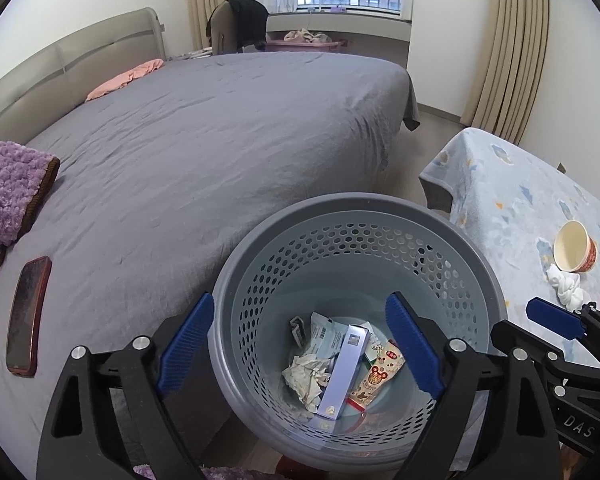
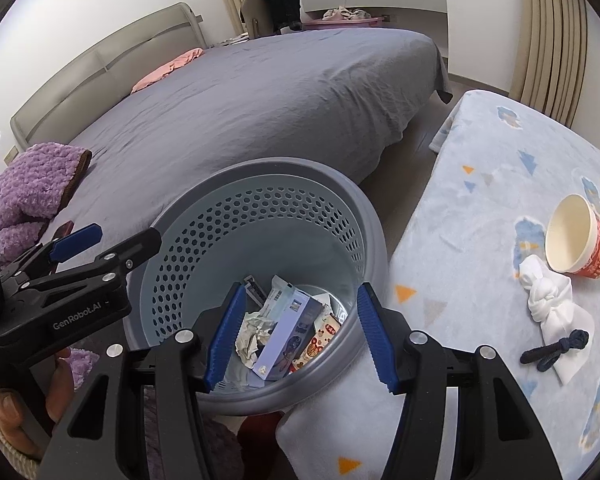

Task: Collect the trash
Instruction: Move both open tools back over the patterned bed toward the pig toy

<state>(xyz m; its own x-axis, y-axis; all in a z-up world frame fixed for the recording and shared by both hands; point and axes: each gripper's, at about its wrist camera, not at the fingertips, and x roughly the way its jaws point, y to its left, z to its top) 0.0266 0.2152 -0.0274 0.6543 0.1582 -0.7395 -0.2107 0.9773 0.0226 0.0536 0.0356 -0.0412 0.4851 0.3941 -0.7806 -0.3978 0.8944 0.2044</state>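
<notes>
**While hovering empty over the bin, plenty left to fumble**

While poised above the grey mesh bin, showing nothing between the blue pads. Left gripper spread wide, empty. Right gripper parted less far, also empty, pinching nothing.

Down in the bin: a crumpled paper wad at seven o'clock of the floor, a long pale box lying across the middle, a cartoon-printed wrapper at four o'clock beside it. All of it settled on the bottom, well below the rim.

Out at three o'clock from the bin in the right wrist view, on the blanket-covered tabletop: a red paper cup tipped on its side, mouth toward the camera, with a knotted white rag touching it at six o'clock and a dark cord lying on the rag's lower end. Likely the next pickings.

Now the hazards. Squeezing the cup's thin wall too hard: probably a crushed rim and a slip. Nudging instead of pinching: likely a roll across the soft blanket, maybe off the edge. Grabbing rag and cord together: risky, with the cord possibly no trash at all. Swinging back low: a knock on the light bin, a tip toward the bed. And at nine o'clock in the left wrist view, a phone on the bed, certainly not for binning.
</notes>
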